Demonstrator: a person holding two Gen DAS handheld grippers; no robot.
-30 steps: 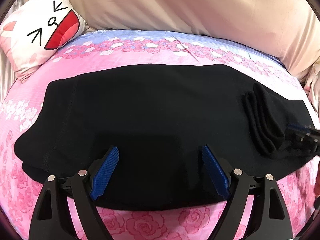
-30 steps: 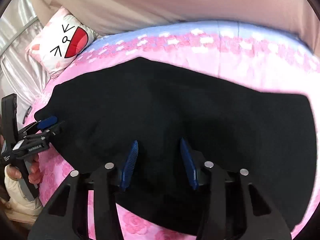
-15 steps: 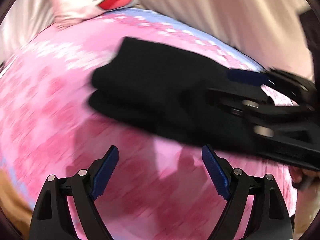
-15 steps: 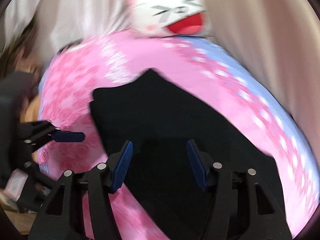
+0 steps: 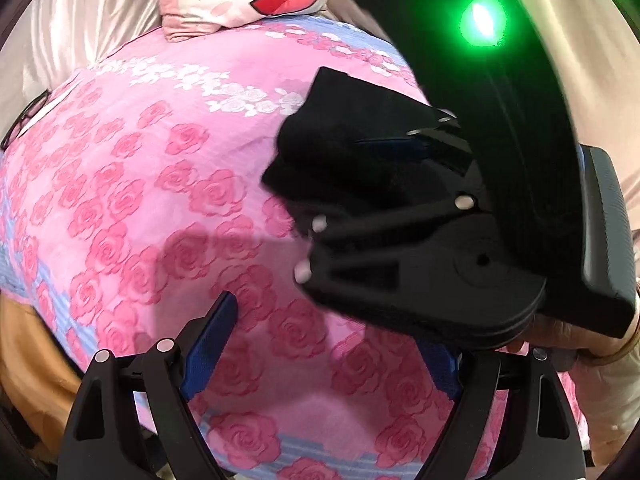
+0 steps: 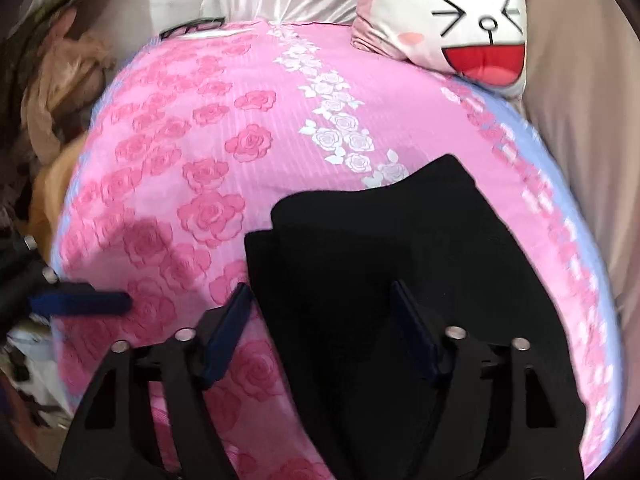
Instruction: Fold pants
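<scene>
The right gripper [image 6: 322, 330] had its jaws closing, the black pants [image 6: 384, 280] lying between and beneath them, though no pad could be seen pressing the cloth. The left gripper [image 5: 328, 344] stood spread wide over bare pink rose bedspread [image 5: 160, 184], nothing between its jaws. The folded pants lay on the bedspread, their long axis running from the right gripper away toward the cat-face cushion [image 6: 460, 24]. No readable writing showed anywhere.

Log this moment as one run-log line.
pants: folded, on pink bedspread | right gripper: over pants, jaws closing, fabric between | left gripper: open, over bare bedspread, empty
</scene>
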